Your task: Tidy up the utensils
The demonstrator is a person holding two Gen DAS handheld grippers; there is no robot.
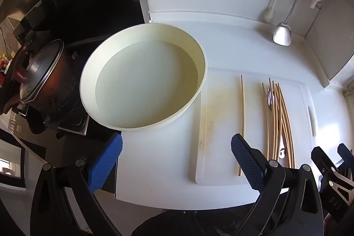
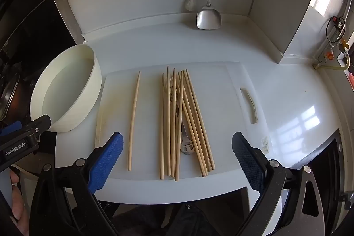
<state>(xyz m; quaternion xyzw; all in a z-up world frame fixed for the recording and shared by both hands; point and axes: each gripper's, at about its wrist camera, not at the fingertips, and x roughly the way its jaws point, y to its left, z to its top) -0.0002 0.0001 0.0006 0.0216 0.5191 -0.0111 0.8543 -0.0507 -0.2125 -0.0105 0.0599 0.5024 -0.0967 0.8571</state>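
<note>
Our left gripper [image 1: 177,160] hangs spread wide and empty, the cream basin [image 1: 143,79] at twelve o'clock. Our right gripper [image 2: 177,158] gapes equally, gripping nothing, above the chopsticks [image 2: 185,123] and a fork [image 2: 184,143] on the cutting board [image 2: 225,116], one lone chopstick [image 2: 133,121] at eleven o'clock.

Bright window glare, fisheye-warped dark edges

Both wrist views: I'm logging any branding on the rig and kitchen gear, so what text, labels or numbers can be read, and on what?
"GenRobot.AI": white letters on the black body of the left gripper, in the right wrist view.
"DAS": faint letters on a metal bracket of the right gripper, at the edge of the left wrist view; more may be cut off.
Chopsticks, cutting board, basin, spatula: no text visible.
</note>
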